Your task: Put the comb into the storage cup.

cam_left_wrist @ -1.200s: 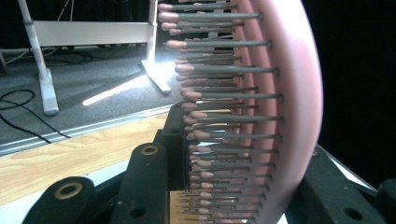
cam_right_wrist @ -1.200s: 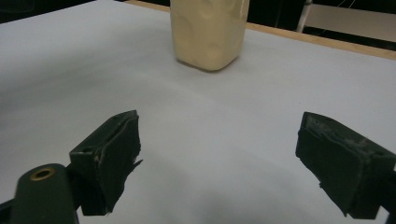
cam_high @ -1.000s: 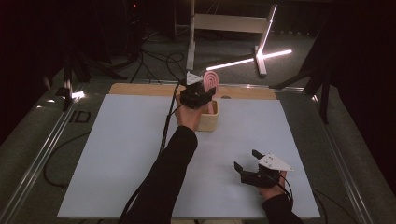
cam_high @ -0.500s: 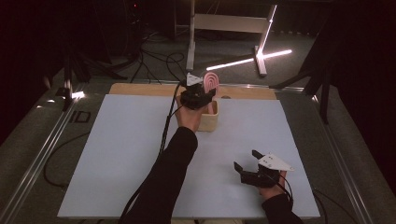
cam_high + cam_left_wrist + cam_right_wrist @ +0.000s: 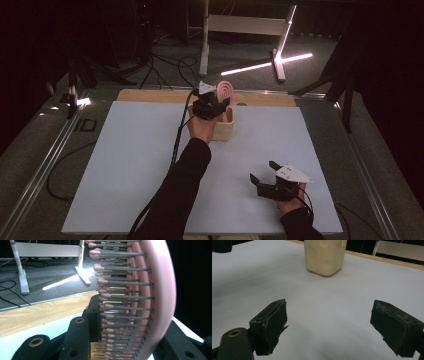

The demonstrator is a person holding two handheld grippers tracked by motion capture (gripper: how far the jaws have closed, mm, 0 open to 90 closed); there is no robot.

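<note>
The left tool (image 5: 214,102) clamps a pink brush (image 5: 224,91) above the cream box (image 5: 224,130). The right tool (image 5: 266,174) rests on the bench (image 5: 125,150), jaws apart.

Wooden table (image 5: 150,95) under a white sheet (image 5: 125,165) covering nearly all of it, bare wood strip along the far edge, cream container (image 5: 224,131) sitting on the sheet near that far edge
</note>
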